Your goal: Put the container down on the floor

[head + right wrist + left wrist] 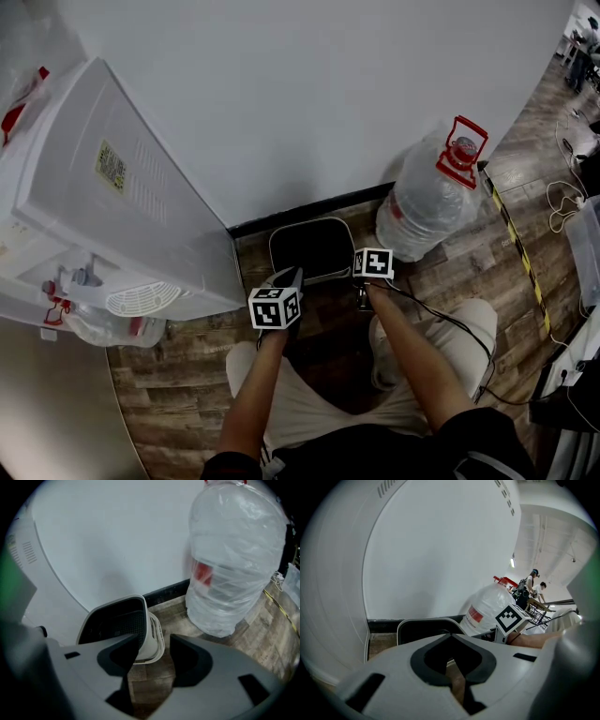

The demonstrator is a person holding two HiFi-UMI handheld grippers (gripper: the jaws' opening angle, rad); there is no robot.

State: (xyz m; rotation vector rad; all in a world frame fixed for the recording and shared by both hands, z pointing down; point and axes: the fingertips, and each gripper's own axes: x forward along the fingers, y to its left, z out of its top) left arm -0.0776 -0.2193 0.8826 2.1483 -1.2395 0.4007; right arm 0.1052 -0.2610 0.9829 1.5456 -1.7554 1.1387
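Note:
The container (pixel 312 247) is a white bin with a black inside. It stands upright on the wooden floor against the wall's dark skirting. My left gripper (pixel 292 277) sits at its near left rim, jaws shut with nothing seen between them. In the left gripper view (pixel 452 663) the container's rim (pixel 423 622) lies just beyond the pads. My right gripper (pixel 363 282) is beside the container's right side. In the right gripper view (pixel 154 656) its jaws are open, with the container's white wall (pixel 153 637) next to the left finger and bare floor between the pads.
A big clear water bottle (pixel 427 202) with a red cap handle stands right of the container, close to my right gripper. A white water dispenser (pixel 112 206) fills the left side. Black cables (pixel 450 323) and yellow-black floor tape (pixel 520 253) run at the right.

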